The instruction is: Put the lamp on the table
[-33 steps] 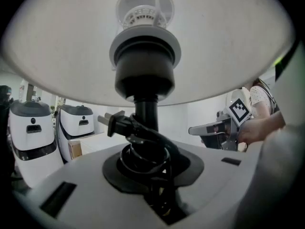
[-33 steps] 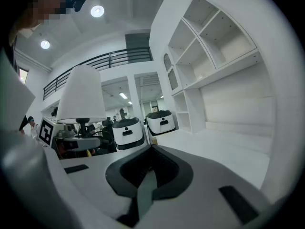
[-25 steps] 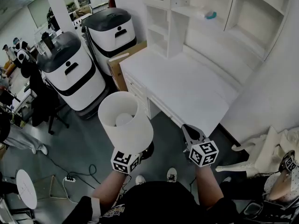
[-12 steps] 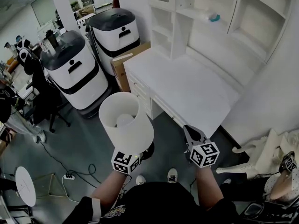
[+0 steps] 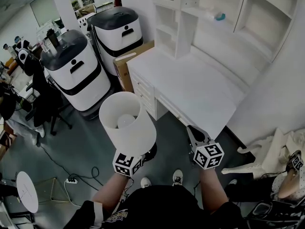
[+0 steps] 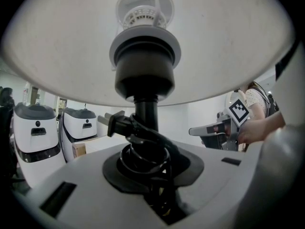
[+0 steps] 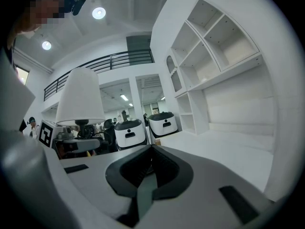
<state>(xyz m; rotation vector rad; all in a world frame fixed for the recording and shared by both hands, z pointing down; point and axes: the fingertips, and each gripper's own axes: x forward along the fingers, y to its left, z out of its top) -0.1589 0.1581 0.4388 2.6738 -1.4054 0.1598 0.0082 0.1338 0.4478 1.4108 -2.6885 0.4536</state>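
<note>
The lamp has a white drum shade and a black stem with its black cord and plug wound round it. My left gripper is shut on the lower stem and holds the lamp upright over the grey floor, short of the white desk. The shade hides the jaws in the head view. My right gripper is level beside it, near the desk's front corner, jaws together and empty. In the right gripper view the lamp shows at the left and the desk top lies ahead.
Two white-and-black machines stand left of the desk, with a cardboard box against its end. A white shelf unit rises at the desk's back. A white chair is at the right, a power strip on the floor.
Both grippers and the lamp have drifted slightly forward toward the desk. The grip on the lamp is unchanged.
</note>
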